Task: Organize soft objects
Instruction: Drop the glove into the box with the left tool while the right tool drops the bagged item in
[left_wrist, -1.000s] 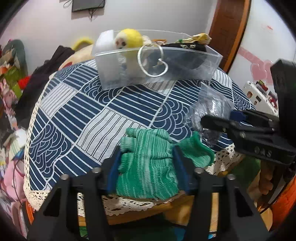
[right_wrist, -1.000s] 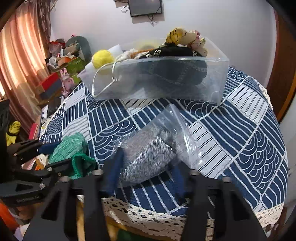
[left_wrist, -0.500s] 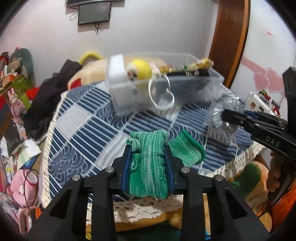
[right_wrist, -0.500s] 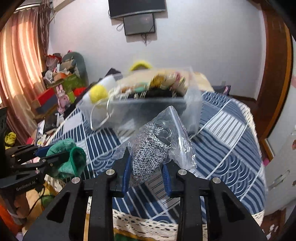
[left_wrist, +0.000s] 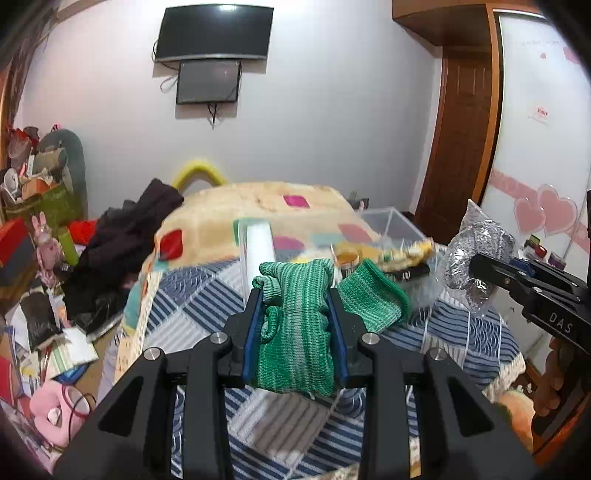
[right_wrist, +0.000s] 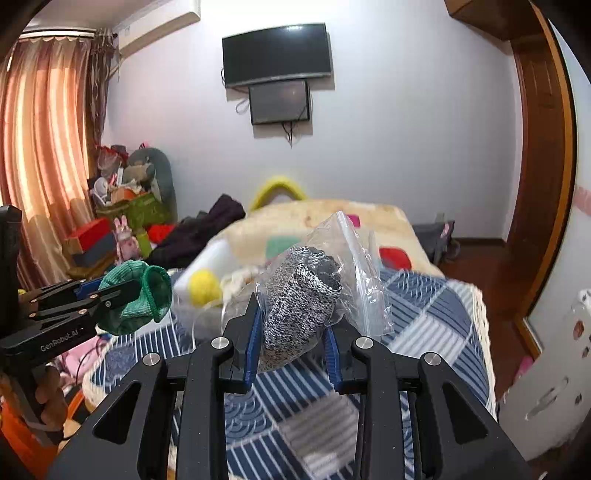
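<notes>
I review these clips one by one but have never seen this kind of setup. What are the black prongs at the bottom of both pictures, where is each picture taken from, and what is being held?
No robot arm here: a person holds a two-finger gripper in each hand, each carrying a fisheye camera looking along its fingers. The prongs are those fingers.

The left wrist view shows the left gripper shut on a green knitted glove. The right wrist view shows the right gripper shut on a clear zip bag holding a grey speckled knit piece. Each gripper also appears at the edge of the other's view.

Below is a table under a blue and white patterned cloth, with a clear plastic box of soft toys, blurred by motion.
</notes>
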